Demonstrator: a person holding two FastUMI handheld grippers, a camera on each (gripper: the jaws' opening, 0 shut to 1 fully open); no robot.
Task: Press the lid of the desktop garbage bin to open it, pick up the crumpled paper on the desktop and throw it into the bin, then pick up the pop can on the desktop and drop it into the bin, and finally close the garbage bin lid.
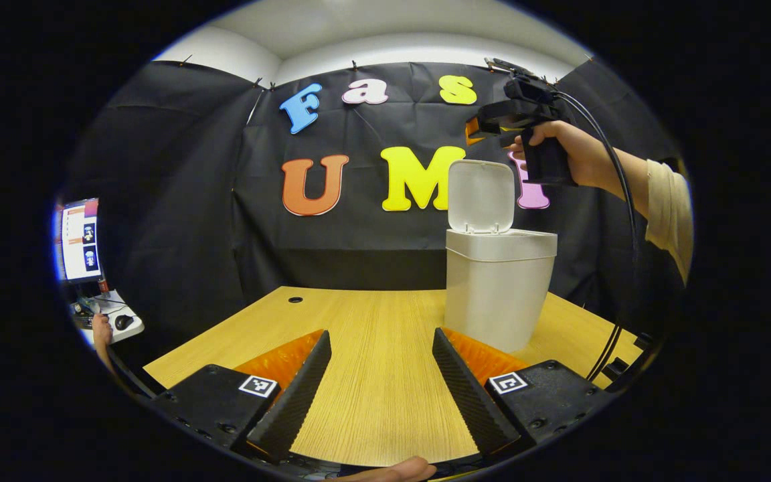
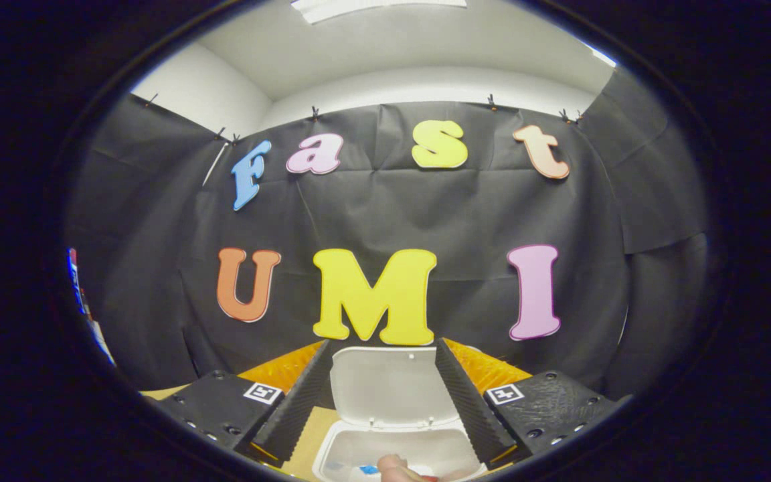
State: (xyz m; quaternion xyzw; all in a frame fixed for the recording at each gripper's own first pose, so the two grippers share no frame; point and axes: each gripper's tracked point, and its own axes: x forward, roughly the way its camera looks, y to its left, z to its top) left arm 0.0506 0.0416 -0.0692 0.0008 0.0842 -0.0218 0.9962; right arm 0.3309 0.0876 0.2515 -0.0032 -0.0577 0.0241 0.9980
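Right tool [image 2: 380,395] is hovering wide open and empty above the bin [image 1: 498,288] with lid [image 1: 480,196] upright, left tool [image 1: 379,381] gaping empty over bench [image 1: 372,321]; a careless downswing is risking knocking the lid crooked or tipping the bin.

The white garbage bin [image 1: 498,294] stands on the wooden desktop with its hinged lid [image 1: 481,196] raised upright, mouth open.

The booth is closed by a black cloth wall [image 2: 425,214], which is pinned along its upper edge. A white ceiling [image 2: 385,47] is seen above it. A light wooden table [image 1: 372,348] is placed in front. A lit monitor [image 1: 81,239] is seen on a side desk [image 1: 108,320] at the left.
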